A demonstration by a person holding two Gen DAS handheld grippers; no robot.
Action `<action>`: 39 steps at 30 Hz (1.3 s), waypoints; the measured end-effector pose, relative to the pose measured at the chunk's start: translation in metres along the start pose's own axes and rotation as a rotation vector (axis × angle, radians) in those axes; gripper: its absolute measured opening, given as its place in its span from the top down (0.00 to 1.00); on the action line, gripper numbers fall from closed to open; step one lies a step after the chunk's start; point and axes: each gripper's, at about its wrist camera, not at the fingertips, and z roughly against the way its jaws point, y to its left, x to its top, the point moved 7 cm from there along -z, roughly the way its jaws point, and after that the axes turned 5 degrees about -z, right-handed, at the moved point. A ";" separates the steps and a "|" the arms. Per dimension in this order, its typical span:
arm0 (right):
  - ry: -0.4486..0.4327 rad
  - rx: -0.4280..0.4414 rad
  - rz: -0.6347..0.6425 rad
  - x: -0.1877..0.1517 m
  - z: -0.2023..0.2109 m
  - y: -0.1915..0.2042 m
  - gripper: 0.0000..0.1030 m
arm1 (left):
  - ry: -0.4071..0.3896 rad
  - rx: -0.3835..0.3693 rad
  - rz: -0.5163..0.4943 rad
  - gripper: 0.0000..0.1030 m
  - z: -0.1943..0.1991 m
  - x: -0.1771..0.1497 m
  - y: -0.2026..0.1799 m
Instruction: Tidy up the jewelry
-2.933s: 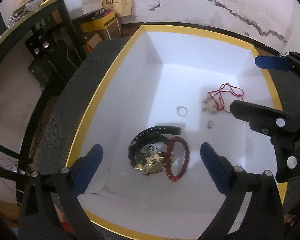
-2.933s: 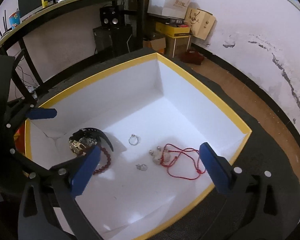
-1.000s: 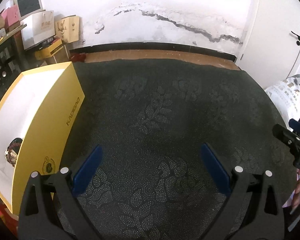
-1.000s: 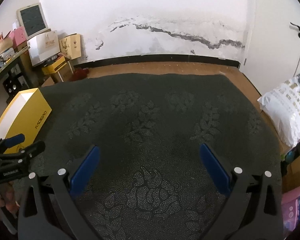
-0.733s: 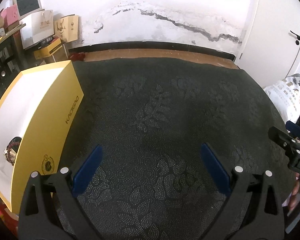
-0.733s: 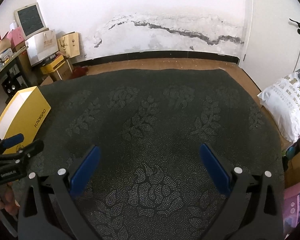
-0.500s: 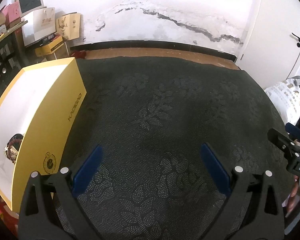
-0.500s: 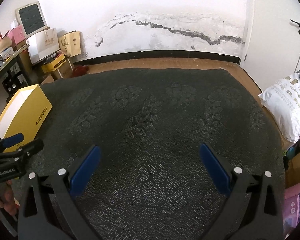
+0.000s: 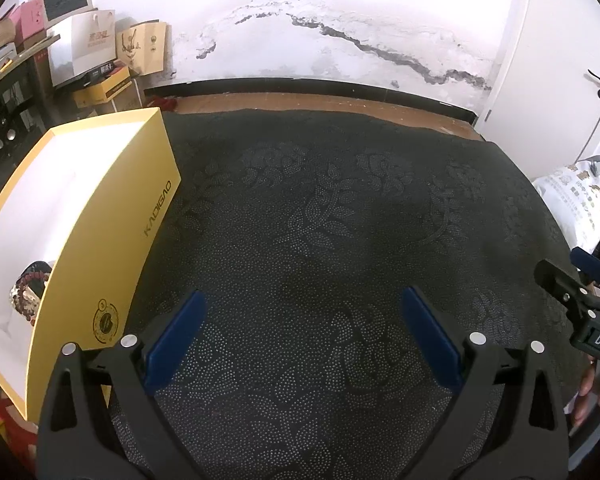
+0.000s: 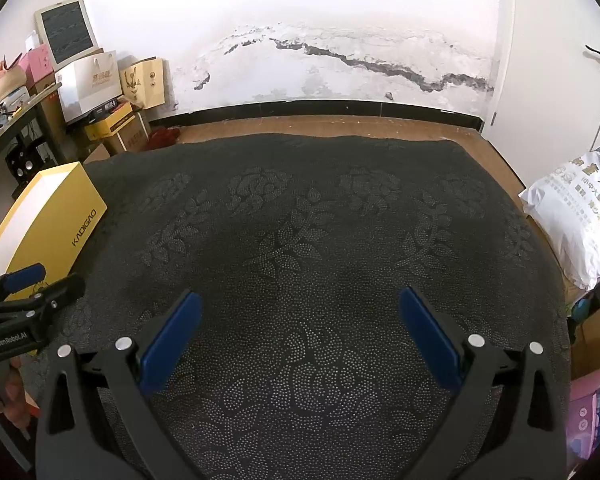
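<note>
A yellow box (image 9: 112,240) with a white inside stands at the left edge of the dark patterned tablecloth (image 9: 320,220). Inside it I see part of a gold watch with a red bead bracelet (image 9: 30,284); the other jewelry is hidden by the box wall. My left gripper (image 9: 302,330) is open and empty, above the cloth to the right of the box. My right gripper (image 10: 298,330) is open and empty over the middle of the cloth. The box also shows in the right wrist view (image 10: 48,220), and the left gripper (image 10: 24,280) at the far left.
A white sack (image 10: 580,208) lies off the table's right edge. Cardboard boxes and paper bags (image 10: 112,92) stand against the cracked wall at the back left. A pink box (image 10: 592,408) sits low at the right. The right gripper's tip (image 9: 580,284) shows at the right edge.
Both grippers left the inside of the box and swung right to face the cloth. Over the last second they hold almost still, with the box drifting slightly right in view.
</note>
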 end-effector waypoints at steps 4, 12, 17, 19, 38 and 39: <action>0.001 0.001 0.002 0.000 0.000 0.001 0.07 | -0.001 0.001 -0.005 0.07 0.000 0.000 0.000; -0.002 0.001 0.005 -0.001 0.000 0.001 0.07 | 0.002 0.003 -0.009 0.07 -0.001 0.000 -0.001; -0.002 0.001 0.005 -0.002 -0.001 0.001 0.07 | 0.004 0.002 -0.008 0.07 -0.002 0.000 -0.001; -0.001 0.002 0.005 -0.002 -0.001 0.001 0.07 | 0.003 0.003 -0.011 0.07 -0.002 -0.001 -0.001; -0.001 0.003 0.006 -0.003 0.000 0.002 0.07 | 0.005 0.005 -0.013 0.07 -0.003 -0.002 -0.001; -0.002 0.002 0.006 -0.003 0.000 0.002 0.07 | 0.005 0.005 -0.013 0.07 -0.003 -0.002 -0.001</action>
